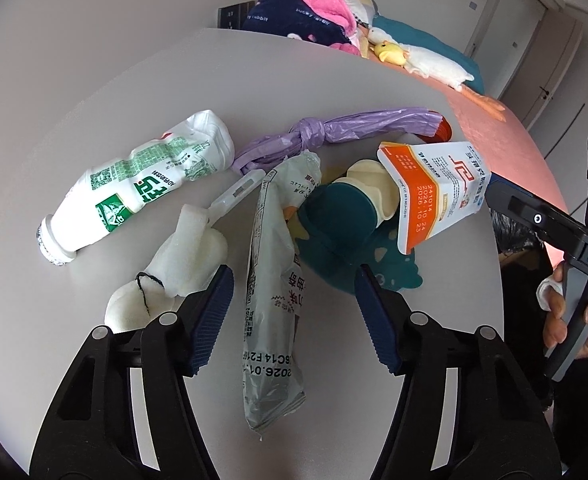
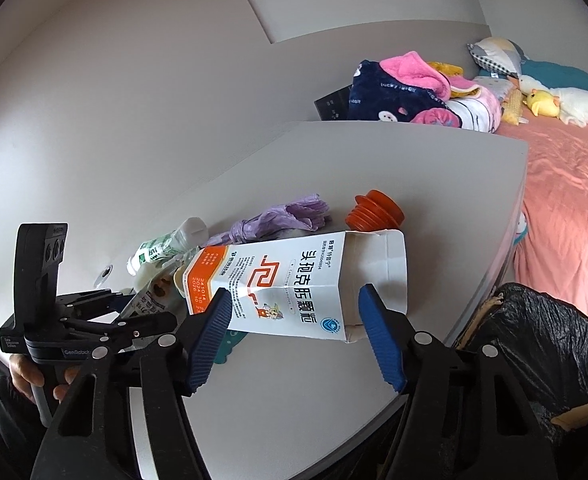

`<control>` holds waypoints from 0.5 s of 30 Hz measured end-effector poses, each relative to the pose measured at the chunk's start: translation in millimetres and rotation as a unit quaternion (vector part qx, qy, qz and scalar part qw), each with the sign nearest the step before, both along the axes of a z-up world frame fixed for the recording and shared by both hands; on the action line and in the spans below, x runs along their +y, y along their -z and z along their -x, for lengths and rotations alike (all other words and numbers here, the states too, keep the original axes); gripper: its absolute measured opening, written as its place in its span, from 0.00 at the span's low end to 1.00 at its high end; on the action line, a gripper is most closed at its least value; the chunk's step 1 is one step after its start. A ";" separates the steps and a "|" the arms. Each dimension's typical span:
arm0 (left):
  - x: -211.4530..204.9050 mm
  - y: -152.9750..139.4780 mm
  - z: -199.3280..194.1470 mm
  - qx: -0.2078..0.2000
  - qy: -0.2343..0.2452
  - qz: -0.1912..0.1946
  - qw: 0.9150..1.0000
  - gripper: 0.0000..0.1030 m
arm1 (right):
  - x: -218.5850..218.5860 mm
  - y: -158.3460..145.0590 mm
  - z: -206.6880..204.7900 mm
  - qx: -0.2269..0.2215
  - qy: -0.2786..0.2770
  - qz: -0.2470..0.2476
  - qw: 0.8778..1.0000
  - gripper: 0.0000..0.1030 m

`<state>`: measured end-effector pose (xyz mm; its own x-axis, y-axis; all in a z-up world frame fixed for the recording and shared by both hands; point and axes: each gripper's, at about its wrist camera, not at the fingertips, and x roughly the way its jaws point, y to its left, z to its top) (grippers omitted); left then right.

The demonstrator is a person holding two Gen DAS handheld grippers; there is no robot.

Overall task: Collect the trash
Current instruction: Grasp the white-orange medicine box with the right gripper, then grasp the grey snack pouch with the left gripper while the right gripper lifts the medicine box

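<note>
bench (image 1: 94, 120): smooth matt grey | wrapper (image 1: 272, 280): glossy plastic film | carton (image 2: 302, 284): smooth printed card | tool pads (image 1: 214, 312): ribbed blue rubber

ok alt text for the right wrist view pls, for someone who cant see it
The right gripper has its blue-padded jaws open around a white and orange medicine box lying on a grey table. Beyond it sit an orange stopper and a knotted purple bag; a black-lined bin stands at right.
</note>
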<state>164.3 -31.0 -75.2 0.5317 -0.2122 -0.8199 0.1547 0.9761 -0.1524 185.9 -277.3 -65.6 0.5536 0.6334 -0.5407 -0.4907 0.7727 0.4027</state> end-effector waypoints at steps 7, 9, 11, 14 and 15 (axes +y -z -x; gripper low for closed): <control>-0.5 3.7 -0.7 0.002 -0.006 -0.009 1.000 0.53 | 11.7 3.2 -1.4 -0.002 -0.036 0.011 0.999 0.31; 0.4 3.9 0.3 0.000 -0.007 -0.010 1.000 0.49 | 15.1 5.0 1.1 0.000 -0.050 0.010 0.999 0.21; 1.6 4.2 -0.6 0.000 -0.008 -0.010 1.000 0.47 | 20.3 5.2 5.6 -0.005 -0.062 0.013 0.998 0.17; 1.8 4.3 0.4 -0.002 -0.011 -0.013 1.000 0.43 | 27.3 4.8 11.2 -0.010 -0.080 0.012 0.997 0.13; 1.7 4.1 0.8 -0.002 -0.012 -0.014 1.000 0.39 | 29.2 4.6 12.9 -0.012 -0.082 0.011 0.996 0.12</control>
